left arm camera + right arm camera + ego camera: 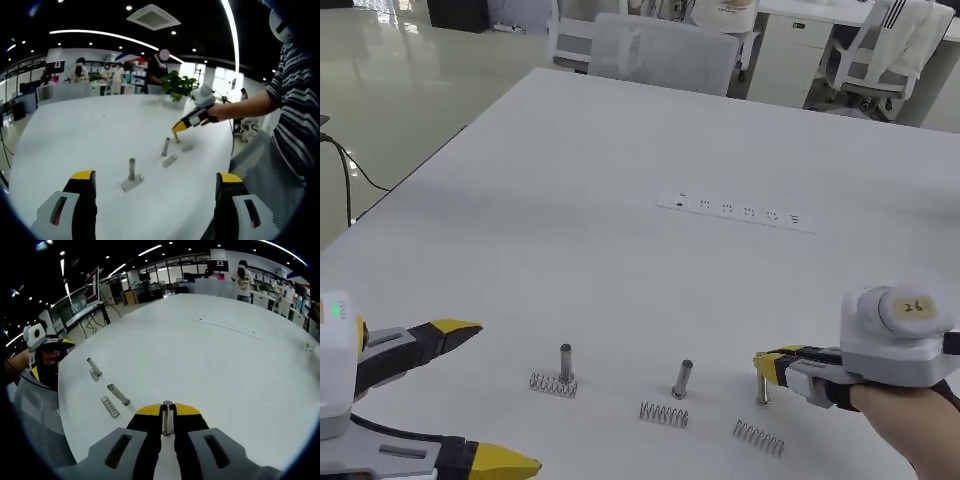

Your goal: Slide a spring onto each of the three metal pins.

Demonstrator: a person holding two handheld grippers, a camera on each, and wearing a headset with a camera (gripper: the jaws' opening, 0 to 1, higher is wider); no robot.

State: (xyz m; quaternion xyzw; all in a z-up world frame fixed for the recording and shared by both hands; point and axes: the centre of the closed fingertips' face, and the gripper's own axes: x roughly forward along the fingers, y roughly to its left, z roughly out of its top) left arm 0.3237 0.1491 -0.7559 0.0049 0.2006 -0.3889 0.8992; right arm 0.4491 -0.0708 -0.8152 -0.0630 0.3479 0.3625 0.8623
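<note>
Counter (620,150): white; carries 3 pins and 3 springs in a row at the near side, with a power strip (735,211) farther back.
Pins: left pin (566,362), middle pin (683,378) and right pin (763,392) all stand upright; 0 of 3 carries a spring.
Springs: left spring (553,384) lies against the base of its pin. The middle spring (664,414) and right spring (758,437) lie just near of theirs. All 3 lie flat, long axis roughly left to right.
Right gripper (767,366): jaws clenched on the right pin, which stands between them in the right gripper view.
Left gripper (485,395): jaws released, wide apart, grasping nothing; it sits at the near left.
Key relation: each spring's axis is horizontal and each pin's is vertical. The left spring lies right of and slightly far from the open jaws, and the left gripper is the nearer one to it.
Judgement: the spring must be lifted and turned upright over the pin top.
Risk: a flat spring may roll away when pinched.
</note>
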